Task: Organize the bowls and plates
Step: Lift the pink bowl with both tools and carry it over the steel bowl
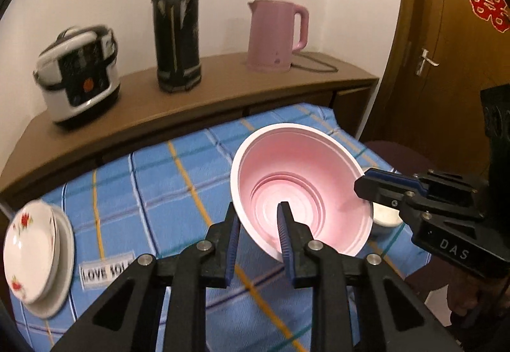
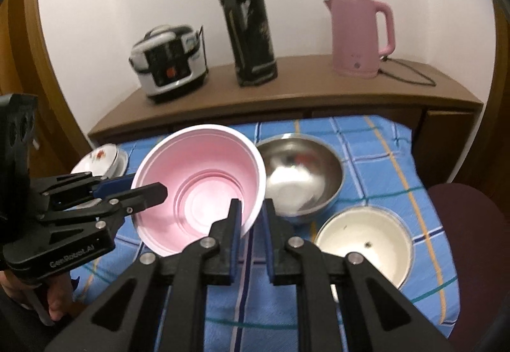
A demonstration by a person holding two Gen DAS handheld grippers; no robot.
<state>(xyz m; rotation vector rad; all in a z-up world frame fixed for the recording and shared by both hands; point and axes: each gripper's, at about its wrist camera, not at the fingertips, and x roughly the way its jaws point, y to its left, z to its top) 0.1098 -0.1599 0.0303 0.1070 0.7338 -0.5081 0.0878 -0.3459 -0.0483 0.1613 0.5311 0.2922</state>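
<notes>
The pink bowl [image 1: 302, 189] sits in mid-frame of both wrist views, tilted and lifted off the blue checked cloth [image 1: 153, 179] covering the worktop. The left tool [image 1: 259, 231] is clamped on the bowl's near rim, one finger inside and one outside. The right tool [image 2: 253, 218] grips the opposite rim the same way, its jaws nearly closed on the thin wall.

In the right wrist view, a steel bowl [image 2: 301, 176] lies just right of the pink one, their rims nearly overlapping in the frame. A white bowl [image 2: 363, 243] sits lower right, close to the cloth's front edge.

Stacked flowered plates [image 1: 35, 253] rest at the lower left of the left wrist view, near the cloth's edge, with bare cloth between them and the pink bowl.

Behind, a brown sideboard [image 1: 223, 90] borders the cloth's far edge.
</notes>
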